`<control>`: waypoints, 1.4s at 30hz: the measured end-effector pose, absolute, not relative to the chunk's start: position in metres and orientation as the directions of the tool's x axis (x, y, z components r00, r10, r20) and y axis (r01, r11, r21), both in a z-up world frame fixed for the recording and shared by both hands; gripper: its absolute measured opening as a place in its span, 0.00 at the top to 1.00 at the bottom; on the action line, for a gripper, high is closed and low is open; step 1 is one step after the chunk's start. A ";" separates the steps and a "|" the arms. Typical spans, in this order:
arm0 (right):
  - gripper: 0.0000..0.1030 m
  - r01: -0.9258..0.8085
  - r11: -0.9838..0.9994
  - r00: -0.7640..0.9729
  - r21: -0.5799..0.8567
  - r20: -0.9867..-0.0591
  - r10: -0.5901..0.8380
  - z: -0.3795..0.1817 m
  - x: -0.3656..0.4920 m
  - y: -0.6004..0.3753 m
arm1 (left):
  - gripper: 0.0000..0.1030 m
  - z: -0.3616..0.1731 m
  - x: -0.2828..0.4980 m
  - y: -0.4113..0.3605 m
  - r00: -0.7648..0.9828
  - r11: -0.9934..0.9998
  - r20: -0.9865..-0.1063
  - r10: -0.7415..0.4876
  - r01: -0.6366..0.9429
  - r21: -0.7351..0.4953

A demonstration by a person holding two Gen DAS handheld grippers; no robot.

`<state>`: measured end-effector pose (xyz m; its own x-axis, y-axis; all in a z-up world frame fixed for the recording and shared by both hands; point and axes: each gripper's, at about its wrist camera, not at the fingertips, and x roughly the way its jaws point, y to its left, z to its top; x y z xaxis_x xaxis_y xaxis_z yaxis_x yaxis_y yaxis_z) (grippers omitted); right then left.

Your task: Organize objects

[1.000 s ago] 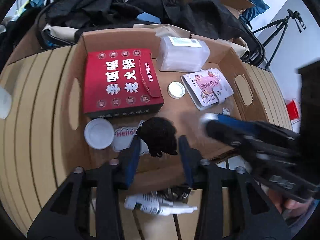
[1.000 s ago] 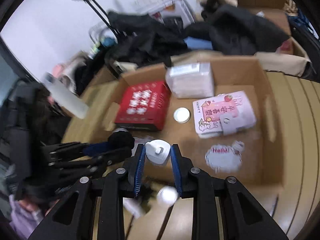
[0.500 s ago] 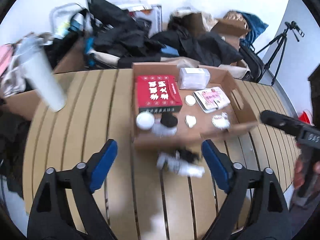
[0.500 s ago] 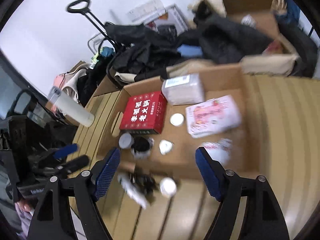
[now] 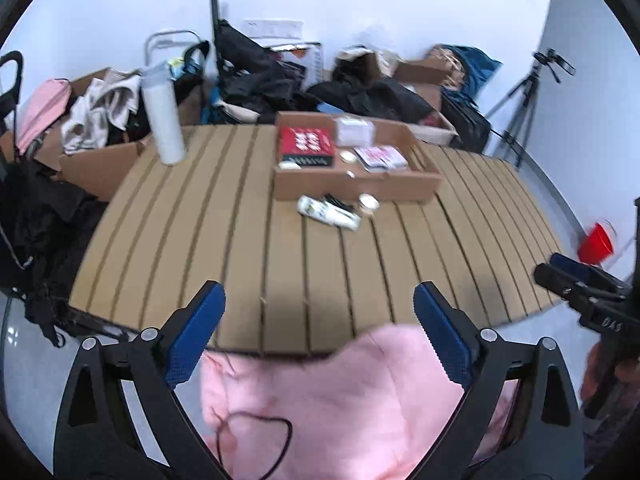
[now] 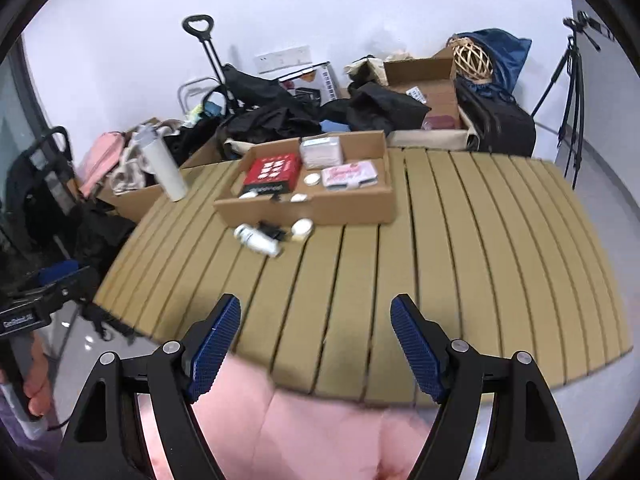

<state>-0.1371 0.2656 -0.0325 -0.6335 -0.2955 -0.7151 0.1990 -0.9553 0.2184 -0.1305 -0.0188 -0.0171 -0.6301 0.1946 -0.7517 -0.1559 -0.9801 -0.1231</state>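
Observation:
A shallow cardboard box point(image 5: 356, 186) point(image 6: 308, 209) sits far across the slatted table. It holds a red box point(image 5: 306, 146) point(image 6: 273, 171), a clear plastic pack point(image 6: 322, 152), a pink card wallet point(image 6: 349, 175) and small round lids. In front of it on the table lie a white tube point(image 5: 329, 213) point(image 6: 257, 239), a black clip and a small round jar point(image 5: 368, 203) point(image 6: 301, 229). My left gripper point(image 5: 318, 332) and right gripper point(image 6: 316, 346) are both wide open and empty, pulled back over the table's near edge.
A white bottle point(image 5: 162, 118) point(image 6: 164, 168) stands at the table's far left. Bags, clothes and cartons crowd the floor behind. A tripod point(image 5: 528, 96) stands at the right and a red cup point(image 5: 596, 239) sits on the floor. Pink cloth point(image 5: 340, 404) lies below the grippers.
Both grippers let go of their objects in the box, opened wide and drew far back from the box to the table's near edge.

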 end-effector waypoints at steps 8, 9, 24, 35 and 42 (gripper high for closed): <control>0.21 0.187 -0.963 -0.616 0.193 -0.740 -0.268 -0.048 -0.124 0.257 | 0.09 -0.021 -0.123 -0.004 -0.638 -0.983 -0.752 0.166 -0.167 -0.075; 0.21 0.186 -0.963 -0.615 0.194 -0.742 -0.268 -0.050 -0.126 0.257 | 0.09 -0.024 -0.124 -0.005 -0.634 -0.984 -0.756 0.164 -0.163 -0.077; 0.21 0.121 -0.957 -0.498 0.263 -0.818 -0.288 -0.114 -0.185 0.269 | 0.35 -0.080 -0.264 0.023 -0.578 -0.973 -0.791 0.199 -0.211 -0.090; 0.41 0.183 -0.924 -0.497 0.336 -0.779 -0.382 -0.144 -0.289 0.250 | 0.50 -0.162 -0.377 0.043 -0.467 -0.973 -0.863 0.194 -0.205 -0.108; 0.59 0.157 -0.886 -0.455 0.436 -0.764 -0.457 -0.177 -0.370 0.231 | 0.73 -0.186 -0.396 0.041 -0.414 -0.973 -0.885 0.211 -0.180 -0.148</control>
<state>-0.3696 0.2305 -0.1773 -0.4555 -0.4566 -0.7642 0.1574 -0.8862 0.4357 -0.3957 0.0408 -0.1861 -0.4141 0.2109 -0.8855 -0.1797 -0.9726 -0.1476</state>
